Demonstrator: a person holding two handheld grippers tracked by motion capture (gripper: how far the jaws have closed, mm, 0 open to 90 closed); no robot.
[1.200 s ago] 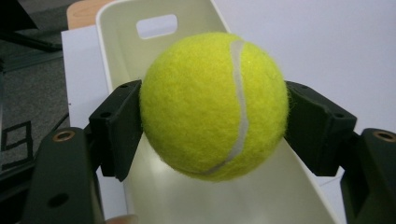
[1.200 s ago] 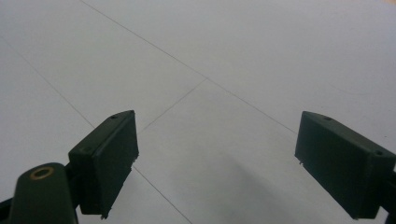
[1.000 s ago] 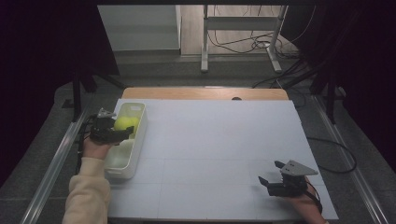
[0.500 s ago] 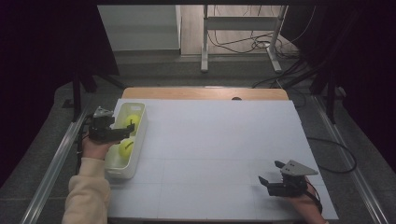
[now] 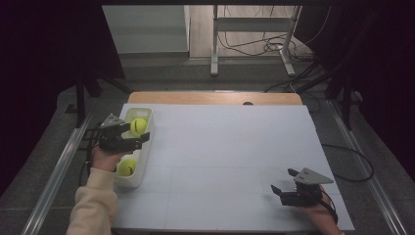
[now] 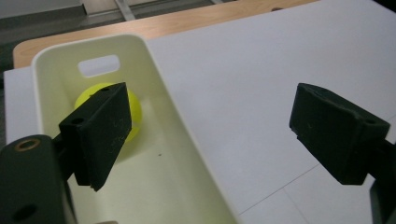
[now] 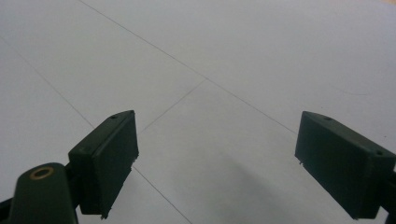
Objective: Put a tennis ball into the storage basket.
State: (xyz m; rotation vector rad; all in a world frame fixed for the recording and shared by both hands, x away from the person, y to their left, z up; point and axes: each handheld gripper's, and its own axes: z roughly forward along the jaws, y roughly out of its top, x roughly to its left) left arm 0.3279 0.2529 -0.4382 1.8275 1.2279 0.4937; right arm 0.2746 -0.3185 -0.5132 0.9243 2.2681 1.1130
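left gripper (image 5: 128, 138) spread and empty above the white bin (image 5: 147, 147), likely just clear of a drop | two tennis balls (image 5: 138, 126) lie inside, corralled by its walls | right gripper (image 5: 285, 182) spread, idle over bare white tabletop (image 5: 230, 142)

A white sheet (image 5: 230, 147) with faint grid lines covered a wooden table (image 5: 195, 98), whose bare wood showed as a strip along the far edge, with a small dark spot (image 5: 248, 103) in it. Beyond the table stood a metal frame (image 5: 214, 44) on the floor, with loose cables (image 5: 254, 46) tangled around its legs, and a pale panel (image 5: 144, 29) to its left. Metal rails (image 5: 58, 171) ran along both sides of the table. A black cable (image 5: 353, 156) looped on the floor right of the table. Dark curtains (image 5: 44, 58) hung on either side.
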